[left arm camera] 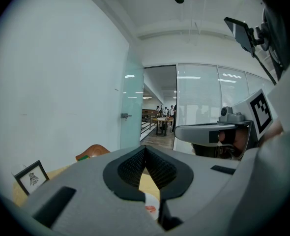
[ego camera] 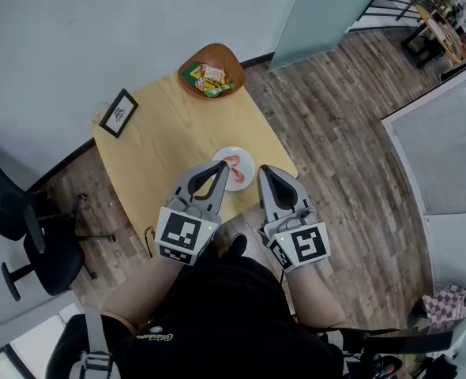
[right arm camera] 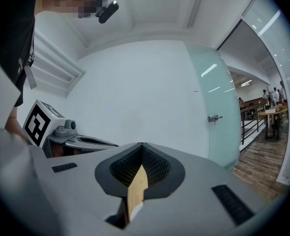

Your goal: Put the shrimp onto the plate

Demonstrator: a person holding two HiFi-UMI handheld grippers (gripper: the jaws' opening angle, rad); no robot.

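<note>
A pink shrimp lies on a small white plate near the front edge of the wooden table. My left gripper hovers just left of the plate, shut with nothing in it. My right gripper is just right of the plate, also shut and empty. In the left gripper view a sliver of the plate with a bit of shrimp shows through the gap below the meeting jaws. The right gripper view shows only table wood there.
A wooden bowl holding crayon boxes sits at the table's far corner. A small black picture frame stands at the left corner. A black office chair is left of the table. Wood floor lies to the right.
</note>
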